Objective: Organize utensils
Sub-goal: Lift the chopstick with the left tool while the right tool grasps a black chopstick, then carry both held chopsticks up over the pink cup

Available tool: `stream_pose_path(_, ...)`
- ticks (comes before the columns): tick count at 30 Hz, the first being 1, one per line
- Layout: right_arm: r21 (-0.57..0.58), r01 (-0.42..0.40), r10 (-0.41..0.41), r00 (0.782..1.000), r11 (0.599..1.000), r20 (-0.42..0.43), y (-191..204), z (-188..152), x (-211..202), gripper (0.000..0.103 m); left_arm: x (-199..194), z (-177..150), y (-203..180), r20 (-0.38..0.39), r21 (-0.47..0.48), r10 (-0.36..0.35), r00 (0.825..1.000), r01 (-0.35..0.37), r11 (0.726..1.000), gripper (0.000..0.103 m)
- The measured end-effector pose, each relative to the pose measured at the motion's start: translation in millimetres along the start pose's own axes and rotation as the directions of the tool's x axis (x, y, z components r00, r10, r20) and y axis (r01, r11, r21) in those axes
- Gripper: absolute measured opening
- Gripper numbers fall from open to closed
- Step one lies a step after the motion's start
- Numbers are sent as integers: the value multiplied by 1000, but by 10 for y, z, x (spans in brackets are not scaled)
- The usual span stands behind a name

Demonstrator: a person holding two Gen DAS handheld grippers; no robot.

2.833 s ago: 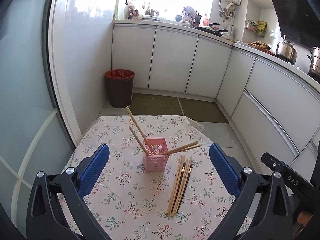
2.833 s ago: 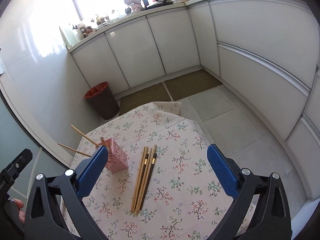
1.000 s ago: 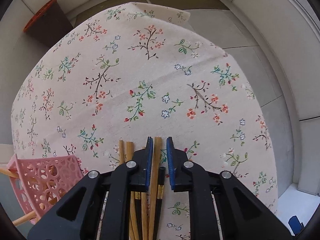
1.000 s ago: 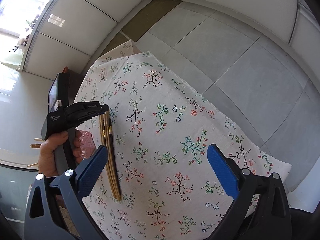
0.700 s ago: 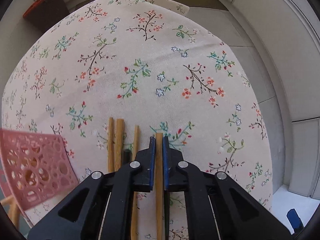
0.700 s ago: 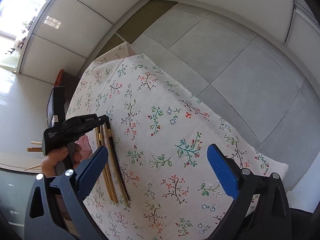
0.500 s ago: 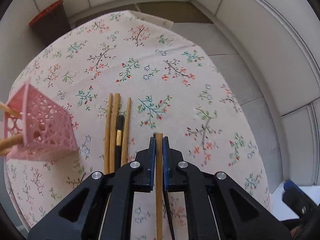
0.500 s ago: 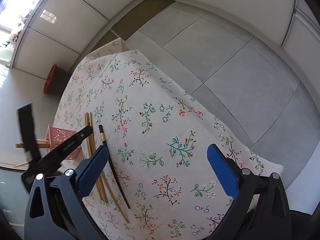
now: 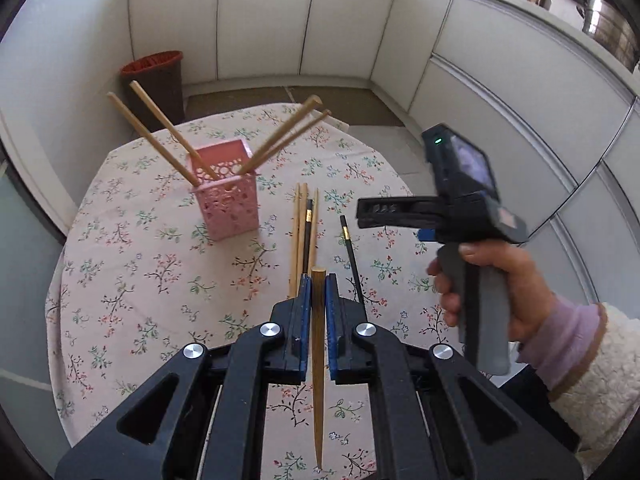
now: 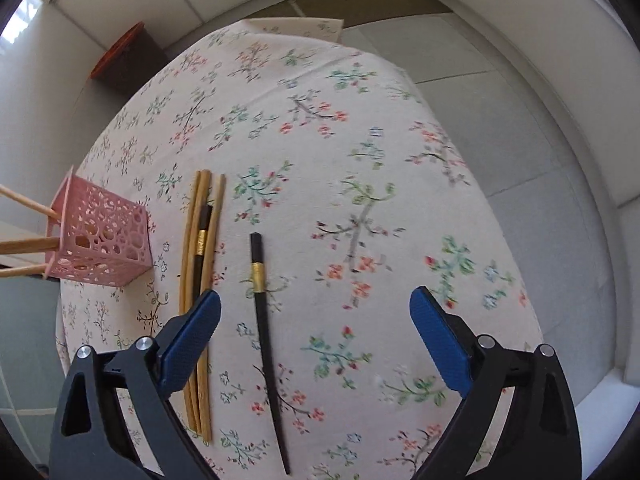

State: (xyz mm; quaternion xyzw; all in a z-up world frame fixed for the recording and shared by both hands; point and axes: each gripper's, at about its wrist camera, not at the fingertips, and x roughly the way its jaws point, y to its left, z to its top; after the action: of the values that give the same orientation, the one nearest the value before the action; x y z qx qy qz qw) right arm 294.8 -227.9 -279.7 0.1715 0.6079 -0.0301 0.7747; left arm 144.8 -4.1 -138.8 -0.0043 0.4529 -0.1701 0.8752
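My left gripper is shut on a light wooden chopstick and holds it above the floral table, tip hanging down. Ahead on the left stands the pink lattice holder with several wooden chopsticks leaning out of it. A small bundle of chopsticks lies right of the holder, and a black chopstick with a gold band lies apart from it. My right gripper hovers over that black chopstick. Its jaws are closing, still wide, and nothing touches the pads. The bundle and the holder lie to its left.
A hand in a lilac and cream sleeve holds the right gripper's handle. A dark bin with a red rim stands on the floor behind the round table. White cabinets curve round the back and right, and steel pots sit on the counter.
The left gripper closed on a wooden chopstick from the bundle and lifted it up and back. One black chopstick now lies apart. The right gripper swung over it, jaws slightly narrower.
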Motion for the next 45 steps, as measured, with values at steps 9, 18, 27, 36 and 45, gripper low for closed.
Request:
stream_pose_path(9,-77,86,-89,995,993,-37,317,72,305,7,-373,30,345,113,-72,-51,992,59,996,6)
stream_pose_path(18,-18,-103,105,988,995,117,-72,-276,-443,7,-520,23,361,142,-73,-55,988,66,995,6)
stream_pose_path(27,-191,-151,217,893,970,394,115,-976,-1619,7,-590,-39,203,137,-59,-30,990,38,998,6)
stream_pose_path(36,-266,-167,281,831,949,480,228,-1242,-2414,7,-858,-59,261,175,-94,12,985,4,996,6)
stream_pose_path(45,-352,-214,380,768,911,516,524,-1147,-3026,7,-1329,329,273,295,-75,73,953,-53,996,6)
